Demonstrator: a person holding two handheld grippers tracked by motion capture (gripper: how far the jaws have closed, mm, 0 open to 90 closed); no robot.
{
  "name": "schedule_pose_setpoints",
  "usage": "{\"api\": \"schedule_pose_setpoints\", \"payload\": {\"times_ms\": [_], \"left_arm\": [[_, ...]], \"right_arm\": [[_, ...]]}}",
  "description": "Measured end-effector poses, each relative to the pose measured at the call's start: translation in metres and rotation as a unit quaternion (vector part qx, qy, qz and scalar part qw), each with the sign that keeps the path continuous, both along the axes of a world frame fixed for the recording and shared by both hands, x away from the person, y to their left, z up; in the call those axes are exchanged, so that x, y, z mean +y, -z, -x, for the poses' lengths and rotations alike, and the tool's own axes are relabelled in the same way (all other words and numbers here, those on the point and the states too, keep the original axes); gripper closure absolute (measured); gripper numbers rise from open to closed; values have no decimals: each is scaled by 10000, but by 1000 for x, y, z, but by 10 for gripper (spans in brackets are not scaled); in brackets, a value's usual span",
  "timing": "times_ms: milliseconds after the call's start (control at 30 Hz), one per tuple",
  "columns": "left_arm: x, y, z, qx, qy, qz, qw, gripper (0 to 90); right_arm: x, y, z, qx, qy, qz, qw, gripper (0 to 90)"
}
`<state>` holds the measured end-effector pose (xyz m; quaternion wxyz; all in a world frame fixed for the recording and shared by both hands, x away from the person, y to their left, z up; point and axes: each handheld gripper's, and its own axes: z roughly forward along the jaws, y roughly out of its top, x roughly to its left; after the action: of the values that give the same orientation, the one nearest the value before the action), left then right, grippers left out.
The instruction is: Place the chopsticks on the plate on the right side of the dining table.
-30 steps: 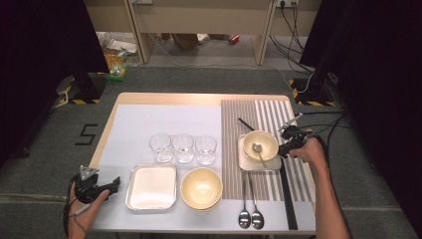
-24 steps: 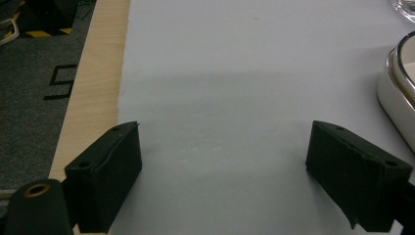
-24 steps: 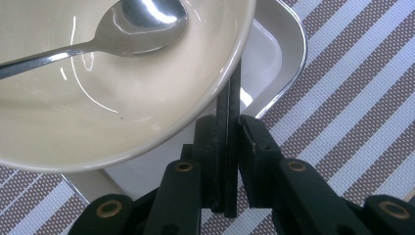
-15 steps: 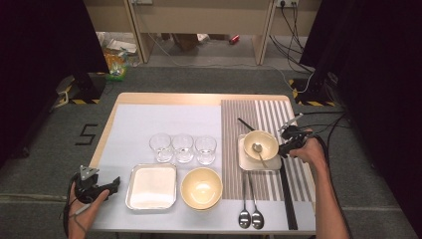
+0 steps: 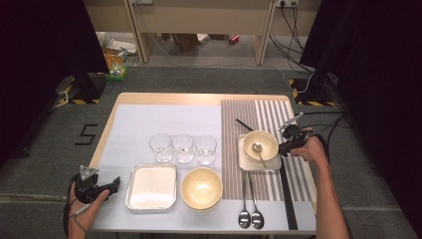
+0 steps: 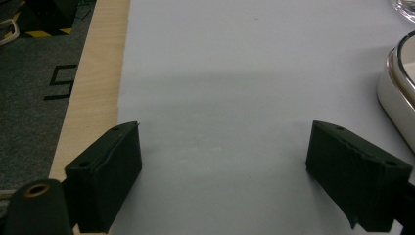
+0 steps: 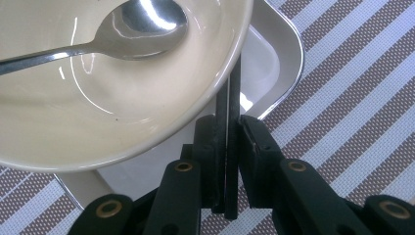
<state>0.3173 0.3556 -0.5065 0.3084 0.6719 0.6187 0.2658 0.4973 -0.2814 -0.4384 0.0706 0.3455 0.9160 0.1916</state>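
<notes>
My right tongs [image 7: 227, 142] are clenched on black chopsticks [image 7: 229, 93] beside the cream bowl [image 5: 260, 144]; their far end runs under its rim. My left tongs [image 6: 222, 171] are released, left of the bowl over bare counter [image 6: 235, 73].

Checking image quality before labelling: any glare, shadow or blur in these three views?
High view: table evenly lit, surroundings dark, everything small but sharp. Left gripper view: a soft shadow band lies across the pale mat; the left gripper looks slightly soft. Right gripper view: bright glare on the spoon and streaks on the bowl; the chopsticks in the right gripper are sharp.
</notes>
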Motion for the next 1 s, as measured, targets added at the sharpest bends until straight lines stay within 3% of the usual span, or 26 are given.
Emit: {"api": "schedule_pose_setpoints", "payload": {"times_ms": [167,600,800,1000], "left_arm": [[0,0,0,-8,-4,1,10000,124],[0,0,0,-10,-7,8,10000,124],[0,0,0,-20,-9,7,10000,124],[0,0,0,-28,-14,0,10000,124]], "right_arm": [[1,-1,-3,14,-111,60,9999,785],[-2,-1,-6,31,2,-27,10000,772],[-8,-4,0,13,206,-21,9998,729],[-11,-4,3,-44,167,33,9998,726]]}}
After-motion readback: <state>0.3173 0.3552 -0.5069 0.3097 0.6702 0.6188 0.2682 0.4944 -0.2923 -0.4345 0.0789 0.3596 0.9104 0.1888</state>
